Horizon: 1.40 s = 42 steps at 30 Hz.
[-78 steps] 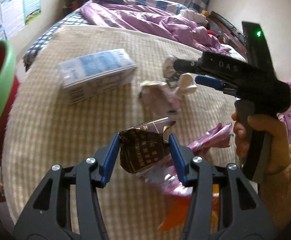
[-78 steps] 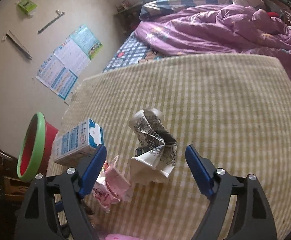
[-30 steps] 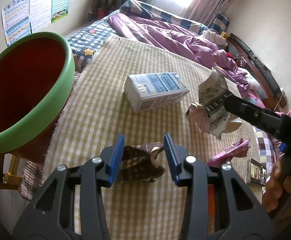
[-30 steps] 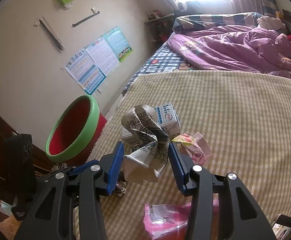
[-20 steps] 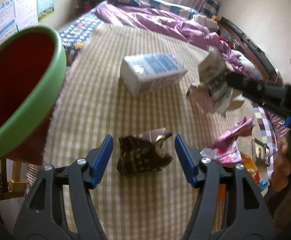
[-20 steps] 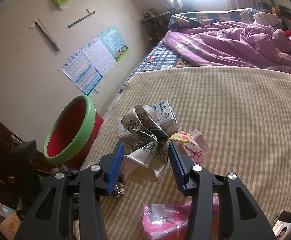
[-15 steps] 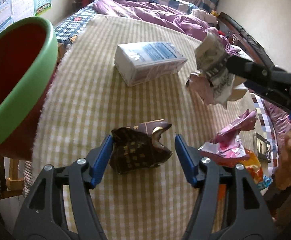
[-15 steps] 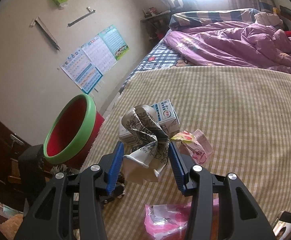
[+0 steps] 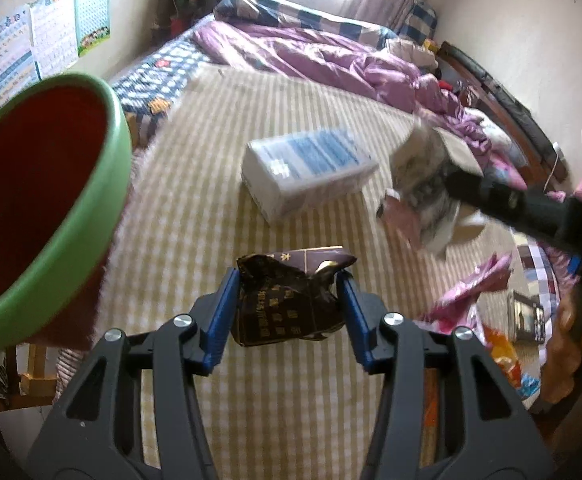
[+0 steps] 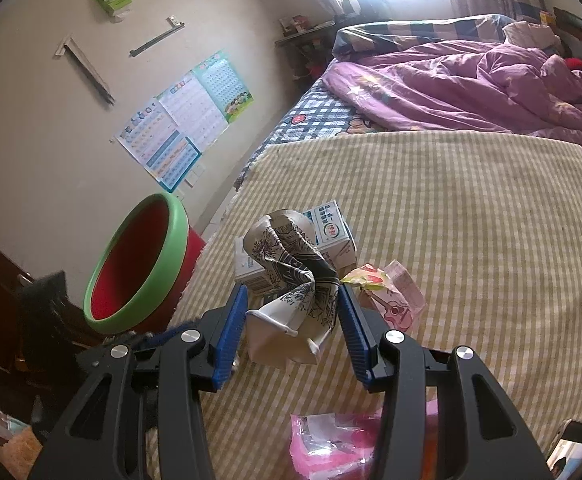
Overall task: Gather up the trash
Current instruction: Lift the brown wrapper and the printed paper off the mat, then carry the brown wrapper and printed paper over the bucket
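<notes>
My left gripper (image 9: 289,300) is shut on a crumpled dark brown wrapper (image 9: 287,304) and holds it above the checked mat. The red bin with a green rim (image 9: 39,200) stands close at the left; it also shows in the right wrist view (image 10: 139,264). My right gripper (image 10: 293,312) is shut on a crushed patterned paper cup (image 10: 295,280), lifted over the mat. The cup and right gripper also show in the left wrist view (image 9: 427,172), at the right. A white and blue carton (image 9: 307,172) lies on the mat.
A pink wrapper (image 10: 391,296) lies beside the carton (image 10: 331,236). A pink plastic bag (image 10: 331,440) and orange packets (image 9: 507,356) lie near the mat's front edge. A bed with a purple quilt (image 10: 471,84) is behind. Posters (image 10: 183,128) hang on the left wall.
My left gripper opened and dropped the brown wrapper on the mat, then shut on it again and lifted it. My right gripper keeps the cup raised, hardly moving.
</notes>
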Tool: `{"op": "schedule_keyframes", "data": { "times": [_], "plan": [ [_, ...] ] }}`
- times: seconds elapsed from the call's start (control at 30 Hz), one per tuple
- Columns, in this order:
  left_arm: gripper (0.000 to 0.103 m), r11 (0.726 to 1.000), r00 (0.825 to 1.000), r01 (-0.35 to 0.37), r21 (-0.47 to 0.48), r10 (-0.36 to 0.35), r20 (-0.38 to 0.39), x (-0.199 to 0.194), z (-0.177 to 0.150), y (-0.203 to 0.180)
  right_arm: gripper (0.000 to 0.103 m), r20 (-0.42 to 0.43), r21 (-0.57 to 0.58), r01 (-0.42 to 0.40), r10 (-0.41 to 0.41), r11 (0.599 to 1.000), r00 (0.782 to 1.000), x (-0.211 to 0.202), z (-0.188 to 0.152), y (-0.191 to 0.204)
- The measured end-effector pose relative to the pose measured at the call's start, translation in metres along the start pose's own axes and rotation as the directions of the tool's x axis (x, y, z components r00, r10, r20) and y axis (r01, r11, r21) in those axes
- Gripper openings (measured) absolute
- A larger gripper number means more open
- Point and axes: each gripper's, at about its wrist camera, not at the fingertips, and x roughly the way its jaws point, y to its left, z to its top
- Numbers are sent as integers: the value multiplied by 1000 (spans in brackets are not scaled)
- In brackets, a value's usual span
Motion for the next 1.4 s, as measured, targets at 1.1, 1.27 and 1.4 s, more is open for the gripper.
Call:
{"op": "schedule_keyframes", "data": {
  "times": [1.1, 1.27, 1.4],
  "plan": [
    [48, 998, 982, -25, -55, 35, 186, -73, 23, 80, 45, 23, -68, -22, 24, 997, 999, 32, 8, 92],
    [48, 997, 978, -35, -69, 48, 203, -81, 23, 99, 45, 13, -81, -29, 30, 996, 999, 41, 6, 109],
    [48, 996, 977, -42, -77, 57, 205, -84, 22, 111, 45, 11, -94, -31, 32, 995, 999, 48, 5, 120]
  ]
}}
